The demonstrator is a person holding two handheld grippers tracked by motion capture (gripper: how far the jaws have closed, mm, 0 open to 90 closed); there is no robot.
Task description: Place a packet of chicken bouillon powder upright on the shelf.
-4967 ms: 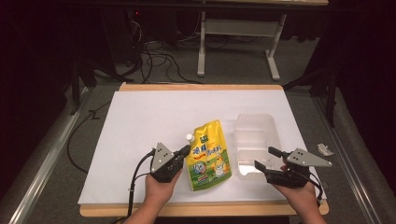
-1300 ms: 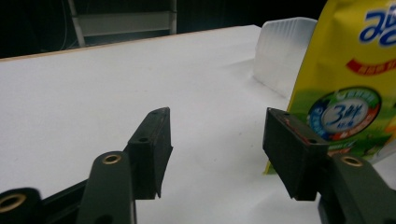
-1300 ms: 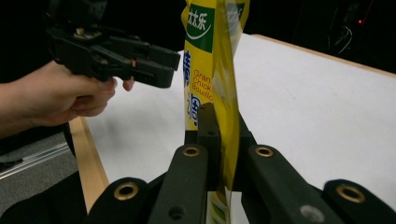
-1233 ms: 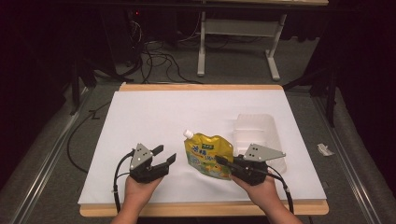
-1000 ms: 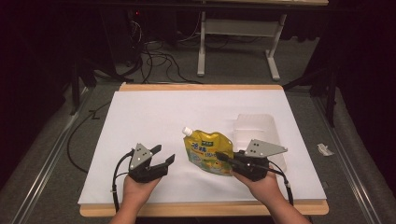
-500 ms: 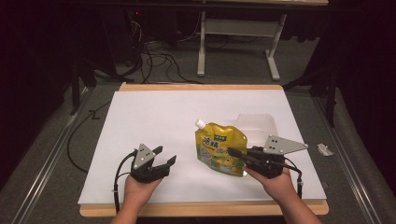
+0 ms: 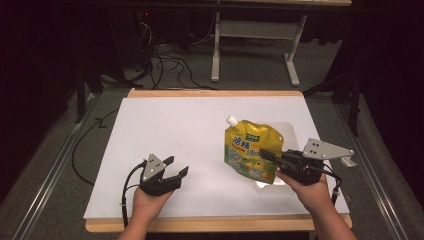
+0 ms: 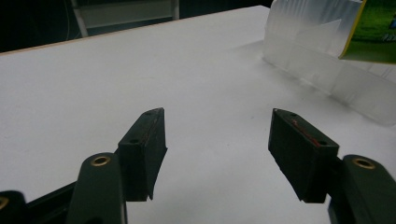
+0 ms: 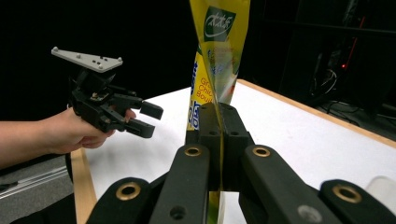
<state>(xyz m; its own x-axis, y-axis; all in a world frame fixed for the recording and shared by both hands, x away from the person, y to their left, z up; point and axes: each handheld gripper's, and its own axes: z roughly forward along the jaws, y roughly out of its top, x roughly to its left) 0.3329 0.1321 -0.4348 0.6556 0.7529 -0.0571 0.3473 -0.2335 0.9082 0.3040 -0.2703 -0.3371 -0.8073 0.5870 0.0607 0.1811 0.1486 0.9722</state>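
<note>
A yellow spouted pouch with a white cap hangs upright above the white table sheet. My right gripper is shut on its right edge; in the right gripper view the jaws pinch the pouch between them. The pouch hides most of a clear plastic container behind it. My left gripper rests open and empty near the front left of the sheet. In the left gripper view its jaws stand wide apart, with the container and a corner of the pouch beyond them.
A wooden border frames the table. A small white object lies at the right edge. Metal rails, cables and a desk frame stand on the floor beyond. The other hand's gripper appears open in the right gripper view.
My right gripper has taken hold of the pouch, raised it upright and carried it to the right, in front of the clear container. The left gripper let go earlier and stays put.
</note>
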